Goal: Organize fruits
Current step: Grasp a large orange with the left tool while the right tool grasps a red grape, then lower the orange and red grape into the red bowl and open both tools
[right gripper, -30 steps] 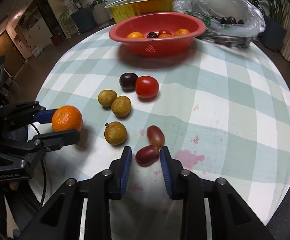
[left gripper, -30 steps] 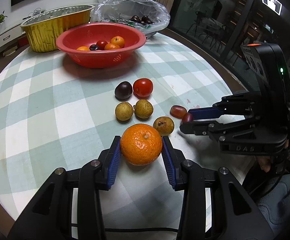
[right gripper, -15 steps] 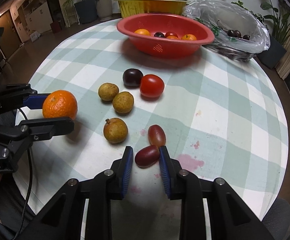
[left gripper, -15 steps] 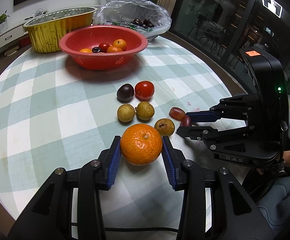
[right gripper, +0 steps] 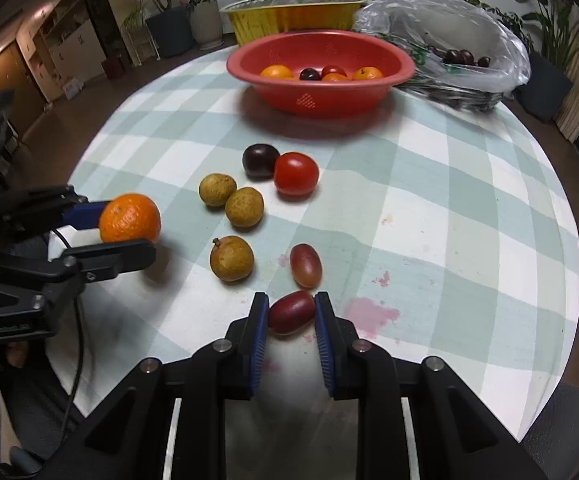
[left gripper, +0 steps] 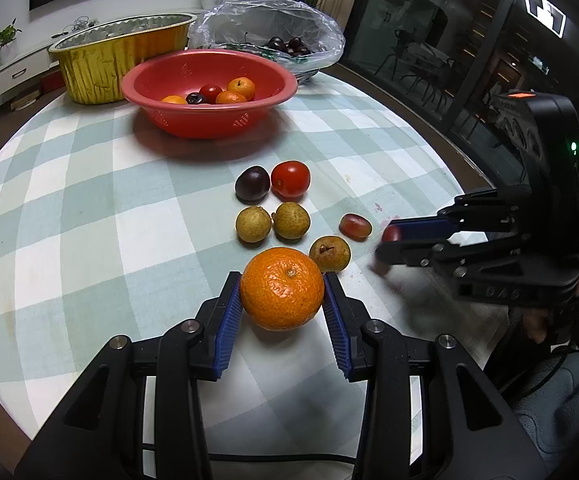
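My left gripper [left gripper: 283, 292] is shut on an orange mandarin [left gripper: 282, 288] and holds it above the near part of the checked table; the mandarin also shows in the right wrist view [right gripper: 130, 219]. My right gripper [right gripper: 291, 312] is shut on a red grape [right gripper: 291, 313], lifted off the cloth; the grape also shows in the left wrist view [left gripper: 391, 234]. A red bowl [left gripper: 161, 80] at the far side holds mandarins, a tomato and a dark plum. On the cloth lie a second grape [right gripper: 306, 265], three brown longans [right gripper: 232, 258], a tomato [right gripper: 295, 174] and a dark plum [right gripper: 260, 160].
A gold foil tray [left gripper: 117, 52] stands behind the bowl on the left. A clear plastic bag of dark cherries [left gripper: 273, 40] sits behind the bowl on the right. Pink juice stains [right gripper: 371, 314] mark the cloth. The round table's edge curves close on both sides.
Both grippers have risen and drawn back with their fruit. The bowl and loose fruit have not moved.
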The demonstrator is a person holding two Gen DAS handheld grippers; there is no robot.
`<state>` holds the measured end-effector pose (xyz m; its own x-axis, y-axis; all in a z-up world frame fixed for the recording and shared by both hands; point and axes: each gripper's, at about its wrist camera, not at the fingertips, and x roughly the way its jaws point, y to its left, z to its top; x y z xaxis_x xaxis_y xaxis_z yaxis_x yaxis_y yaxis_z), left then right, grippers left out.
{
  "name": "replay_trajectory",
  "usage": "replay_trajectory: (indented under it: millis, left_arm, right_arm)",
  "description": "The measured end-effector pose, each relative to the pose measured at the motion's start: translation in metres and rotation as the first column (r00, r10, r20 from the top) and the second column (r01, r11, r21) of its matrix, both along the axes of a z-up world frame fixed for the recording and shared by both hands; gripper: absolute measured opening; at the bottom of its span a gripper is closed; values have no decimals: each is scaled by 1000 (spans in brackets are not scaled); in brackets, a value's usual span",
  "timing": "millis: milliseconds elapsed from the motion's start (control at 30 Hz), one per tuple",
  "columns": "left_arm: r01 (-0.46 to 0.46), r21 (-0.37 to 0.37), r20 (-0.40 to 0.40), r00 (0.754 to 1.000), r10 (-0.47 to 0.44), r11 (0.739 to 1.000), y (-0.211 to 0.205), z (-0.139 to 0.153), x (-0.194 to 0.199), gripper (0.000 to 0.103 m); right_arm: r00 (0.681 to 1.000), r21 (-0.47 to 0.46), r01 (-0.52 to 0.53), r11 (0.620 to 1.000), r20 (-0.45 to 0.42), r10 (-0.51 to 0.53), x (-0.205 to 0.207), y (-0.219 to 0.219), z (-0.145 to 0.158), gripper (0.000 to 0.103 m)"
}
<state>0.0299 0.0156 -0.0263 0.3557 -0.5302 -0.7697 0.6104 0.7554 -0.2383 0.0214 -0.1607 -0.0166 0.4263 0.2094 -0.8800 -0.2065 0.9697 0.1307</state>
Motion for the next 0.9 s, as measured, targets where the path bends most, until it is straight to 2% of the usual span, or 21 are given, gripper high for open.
replay_trajectory:
  millis: [500, 667, 900]
  left_arm:
    - [-50, 13, 10, 999, 50, 999, 5, 6, 8, 38]
    - [-83, 7, 50, 995, 83, 997, 9, 26, 29, 37]
    - [-106, 2, 100, 989, 105, 994, 0, 52, 72, 38]
  right_arm:
    - [998, 113, 62, 992, 3, -62, 6, -31, 13, 25]
    - [992, 149, 121, 981, 17, -125, 18, -59, 22, 25]
    - [976, 198, 177, 964, 90, -198, 47, -94, 50, 25]
